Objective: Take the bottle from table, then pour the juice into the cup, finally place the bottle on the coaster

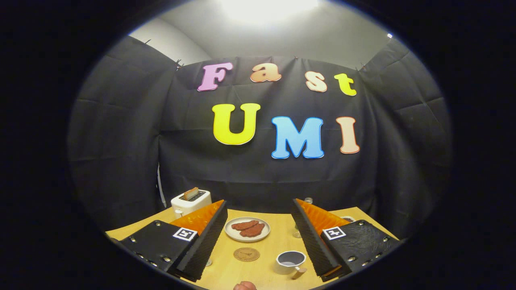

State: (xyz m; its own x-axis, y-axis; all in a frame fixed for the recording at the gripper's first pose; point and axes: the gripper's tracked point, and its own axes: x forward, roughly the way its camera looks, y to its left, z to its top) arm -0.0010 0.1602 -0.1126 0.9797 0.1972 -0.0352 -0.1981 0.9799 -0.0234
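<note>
The bottle [308, 200] stood at the far side of the table [278, 241], mostly hidden behind the right finger. The gripper [258, 235] hung above the table with its fingers wide apart and empty. Between them lay the cup [290, 262], the round coaster [246, 254] to its left, and a plate [247, 229] of meat farther away; a toaster [190, 201] stood far left.

The desk [278, 241] is showing a smooth, pale wood-look top with a soft sheen, and the round coaster [246, 254] at 12 o'clock from the gripper [258, 237] is looking like matt cork or wood. The gripper's fingers [201, 245], standing wide apart, are showing ribbed matt black pads, glossy orange plastic backs and metal screws. The cup [290, 262] and plate [247, 229] are gleaming like glazed ceramic, and the toaster [190, 202] at 11 o'clock is looking smooth cream plastic.
</note>
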